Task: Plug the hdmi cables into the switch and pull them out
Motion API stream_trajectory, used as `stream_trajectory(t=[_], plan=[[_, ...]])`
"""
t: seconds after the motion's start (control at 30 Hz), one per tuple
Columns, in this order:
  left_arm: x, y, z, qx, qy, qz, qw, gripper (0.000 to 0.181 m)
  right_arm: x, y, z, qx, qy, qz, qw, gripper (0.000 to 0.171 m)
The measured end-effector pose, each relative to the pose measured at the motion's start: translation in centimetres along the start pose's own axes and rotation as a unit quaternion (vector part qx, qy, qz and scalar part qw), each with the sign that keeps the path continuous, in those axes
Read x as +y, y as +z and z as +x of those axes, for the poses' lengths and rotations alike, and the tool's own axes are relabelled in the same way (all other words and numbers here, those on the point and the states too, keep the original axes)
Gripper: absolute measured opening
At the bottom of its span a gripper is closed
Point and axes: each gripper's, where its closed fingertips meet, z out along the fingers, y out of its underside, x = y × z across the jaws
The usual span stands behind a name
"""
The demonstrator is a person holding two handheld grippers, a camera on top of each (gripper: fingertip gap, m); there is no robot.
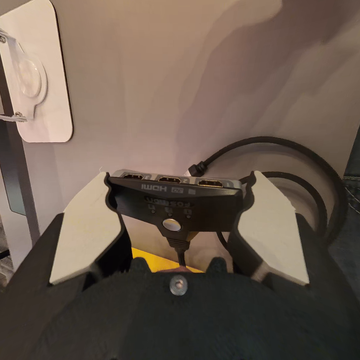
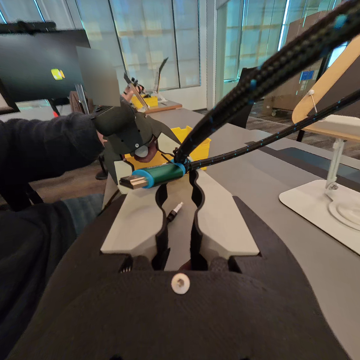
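Grey table [image 2: 263, 194] fills the foreground of the right wrist view, with tall windows [image 2: 152, 42] and a dark monitor [image 2: 35, 66] behind. White stand base [image 2: 311, 210] sits at the table's right; a yellow bin [image 2: 198, 148] lies farther back. Left tool [image 1: 178, 176] holds the black HDMI switch [image 1: 175, 200] crosswise, pinched between its two white fingers [image 1: 87, 224]; all three gold ports on the switch face away from the camera and stand empty. In the right wrist view this left tool [image 2: 124, 136] shows farther off, gripped by a person's sleeve-covered arm [image 2: 44, 144]. Right tool [image 2: 178, 181], fingers nearly together, clamps the green HDMI plug [image 2: 161, 174] at its tips; the plug lies sideways, metal end pointing left, apart from the switch. Its braided black-and-blue cable [image 2: 272, 78] loops up to the right. A small loose connector [image 2: 175, 211] rests on the table between the right tool's fingers.
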Motion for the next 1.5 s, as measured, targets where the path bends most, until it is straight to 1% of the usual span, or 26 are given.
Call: stream_trajectory(t=[0.13,0.23,0.37,0.43,0.5,0.57,0.67,0.73,0.8,0.9,1.1,1.2,1.4,1.43,1.5], plan=[[0.8,0.2,0.3,-0.001,-0.009,-0.001,1.0,0.126,-1.6,-1.5,-1.0,0.02,-0.034,-0.029,0.999,0.017],[1.0,0.2,0.4,0.001,-0.011,0.001,1.0,0.126,-3.2,-4.0,-1.2,0.041,-0.051,-0.043,0.997,0.017],[1.1,0.2,0.4,0.001,-0.015,0.004,1.0,0.126,-5.4,-9.2,-0.9,0.09,-0.072,-0.056,0.992,0.017],[1.2,0.3,0.5,0.001,-0.013,0.003,1.0,0.126,-5.9,-12.6,-0.2,0.131,-0.094,-0.082,0.983,0.017],[1.2,0.3,0.6,0.002,-0.012,0.003,1.0,0.126,-5.6,-16.3,0.6,0.171,-0.11,-0.126,0.971,0.017],[1.2,0.4,0.7,0.003,-0.011,0.0,1.0,0.126,-4.5,-20.2,1.8,0.218,-0.125,-0.192,0.949,0.017],[1.3,0.4,0.7,0.005,-0.01,-0.003,1.0,0.126,-1.2,-26.6,3.8,0.286,-0.149,-0.335,0.885,0.017],[1.2,0.4,0.7,0.005,-0.01,-0.003,1.0,0.126,1.1,-30.0,4.7,0.304,-0.143,-0.411,0.847,0.017],[1.1,0.3,0.7,0.005,-0.009,-0.003,1.0,0.126,2.8,-32.4,5.3,0.31,-0.131,-0.456,0.824,0.017],[1.1,0.2,0.8,0.005,-0.006,-0.007,1.0,0.126,4.8,-34.2,5.9,0.303,-0.113,-0.498,0.805,0.018],[1.2,-0.1,0.7,0.006,-0.007,-0.01,1.0,0.126,7.7,-36.4,6.9,0.286,-0.093,-0.575,0.761,0.017],[1.3,-0.1,0.7,0.008,-0.007,-0.012,1.0,0.126,9.1,-38.1,7.2,0.276,-0.092,-0.633,0.718,0.017],[1.3,0.2,0.8,0.011,-0.004,-0.015,1.0,0.126,11.2,-40.2,7.2,0.24,-0.089,-0.717,0.649,0.018],[1.3,0.2,0.8,0.011,-0.004,-0.015,1.0,0.126,11.2,-40.3,7.2,0.239,-0.091,-0.722,0.642,0.019],[1.2,0.2,0.8,0.01,-0.005,-0.014,1.0,0.126,11.1,-40.2,6.8,0.231,-0.088,-0.722,0.646,0.019]])
